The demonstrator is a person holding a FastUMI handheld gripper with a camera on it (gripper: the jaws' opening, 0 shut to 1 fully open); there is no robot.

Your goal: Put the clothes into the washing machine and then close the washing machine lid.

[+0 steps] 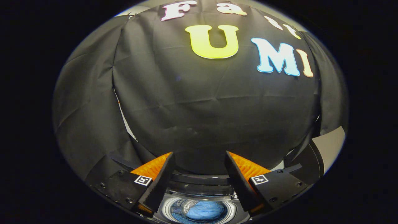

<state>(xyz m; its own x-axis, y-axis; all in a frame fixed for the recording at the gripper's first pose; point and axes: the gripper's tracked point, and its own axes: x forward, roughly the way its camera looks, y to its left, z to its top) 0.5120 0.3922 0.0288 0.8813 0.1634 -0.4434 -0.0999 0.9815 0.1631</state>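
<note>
My gripper [199,155] is open and held high, with nothing between its fingers [161,177]. Far below them, between the finger bases, I see the top of the washing machine [199,189] with its round drum opening. A blue piece of clothing [205,211] lies bunched inside the drum. The dark raised lid [202,179] stands up at the far side of the opening, just under the fingertips. The fingers touch neither the machine nor the cloth.
The booth's black cloth wall [202,109] hangs straight ahead and close. A black box-like object [306,158] with a pale panel [329,141] beside it stands to the right of the machine.
</note>
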